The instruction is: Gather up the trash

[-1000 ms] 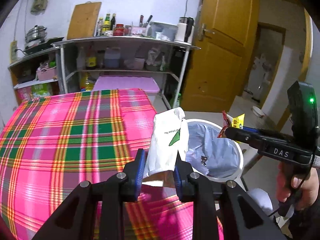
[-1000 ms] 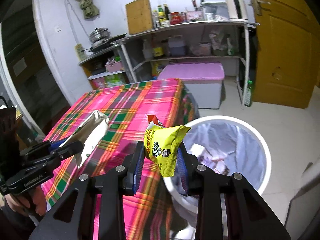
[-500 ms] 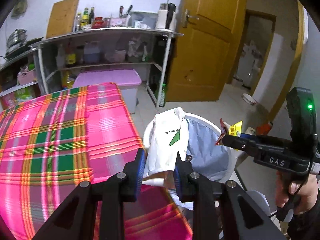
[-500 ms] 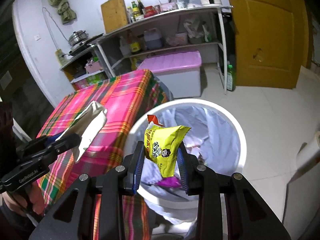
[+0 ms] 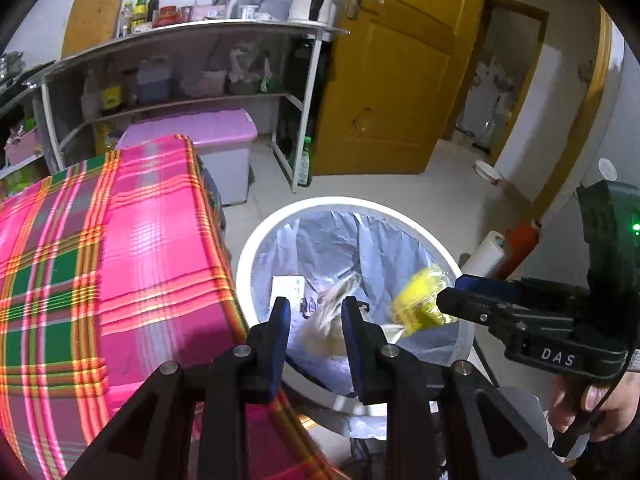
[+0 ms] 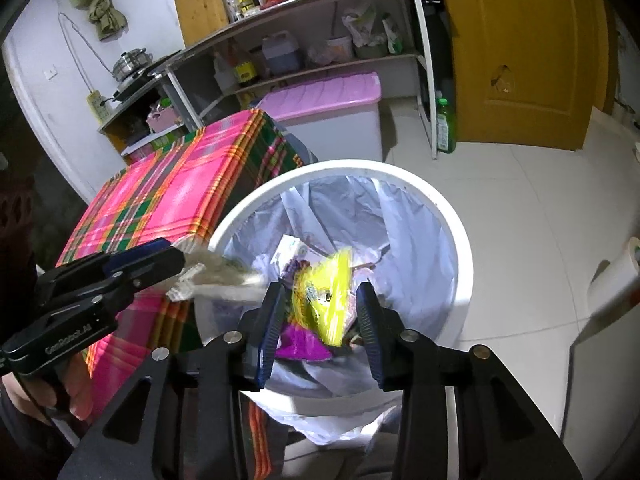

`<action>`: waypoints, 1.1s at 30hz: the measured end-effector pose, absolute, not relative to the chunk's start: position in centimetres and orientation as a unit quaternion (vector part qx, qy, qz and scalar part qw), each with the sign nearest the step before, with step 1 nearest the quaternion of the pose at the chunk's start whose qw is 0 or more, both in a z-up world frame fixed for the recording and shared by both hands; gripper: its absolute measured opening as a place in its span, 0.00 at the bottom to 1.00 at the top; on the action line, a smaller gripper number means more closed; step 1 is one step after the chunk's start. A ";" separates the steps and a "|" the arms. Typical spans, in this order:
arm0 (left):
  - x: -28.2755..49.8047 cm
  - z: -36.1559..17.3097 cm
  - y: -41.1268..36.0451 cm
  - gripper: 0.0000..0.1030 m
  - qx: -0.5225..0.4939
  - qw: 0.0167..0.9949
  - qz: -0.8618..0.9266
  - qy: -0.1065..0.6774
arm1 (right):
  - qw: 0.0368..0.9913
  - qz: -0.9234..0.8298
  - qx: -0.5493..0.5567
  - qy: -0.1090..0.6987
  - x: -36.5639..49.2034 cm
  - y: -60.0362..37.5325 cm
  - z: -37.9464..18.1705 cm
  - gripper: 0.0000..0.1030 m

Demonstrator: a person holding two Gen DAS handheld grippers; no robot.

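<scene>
While your left tongs (image 5: 315, 322) and right tongs (image 6: 322, 314) hang over the white bin (image 6: 460, 240) beside the plaid worktop (image 5: 120, 260), both stand apart; the blurred white bag (image 5: 326, 326) and yellow snack packet (image 6: 324, 294) sit loose between their fingers, above the bin's liner.

The bin's (image 6: 452, 224) wide mouth is lying open under both claws, wrappers only lining its bottom. The table (image 5: 132, 240) edge is crowding its left rim, while bare floor (image 6: 520, 184) is stretching right toward the door (image 6: 520, 40).
</scene>
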State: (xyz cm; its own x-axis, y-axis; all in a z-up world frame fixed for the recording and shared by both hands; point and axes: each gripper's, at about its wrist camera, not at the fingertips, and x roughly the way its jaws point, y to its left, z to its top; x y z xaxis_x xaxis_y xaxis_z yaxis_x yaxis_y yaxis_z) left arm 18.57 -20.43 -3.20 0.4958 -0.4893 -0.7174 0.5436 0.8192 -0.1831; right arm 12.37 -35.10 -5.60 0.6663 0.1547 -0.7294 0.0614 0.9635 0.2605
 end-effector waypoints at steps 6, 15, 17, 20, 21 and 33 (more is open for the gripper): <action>19.0 -4.1 -20.9 0.27 0.033 0.855 -0.304 0.420 | 0.905 0.028 0.132 0.404 12.1 -35.2 -5.7 0.46; 18.6 -3.2 -20.6 0.44 0.022 0.862 -0.303 0.406 | 0.910 0.028 0.134 0.392 11.3 -35.0 -4.7 0.46; 18.5 -3.0 -20.4 0.44 0.019 0.862 -0.303 0.405 | 0.911 0.028 0.133 0.391 11.0 -34.9 -4.5 0.46; 18.1 -2.5 -20.2 0.44 0.016 0.864 -0.305 0.400 | 0.913 0.028 0.130 0.387 10.6 -34.7 -4.0 0.46; 17.9 -2.3 -20.2 0.44 0.016 0.865 -0.306 0.398 | 0.914 0.029 0.130 0.384 10.4 -34.6 -3.7 0.46; 14.6 0.2 -16.7 0.44 -0.001 0.885 -0.285 0.367 | 0.933 0.039 0.114 0.338 7.2 -32.2 -0.7 0.46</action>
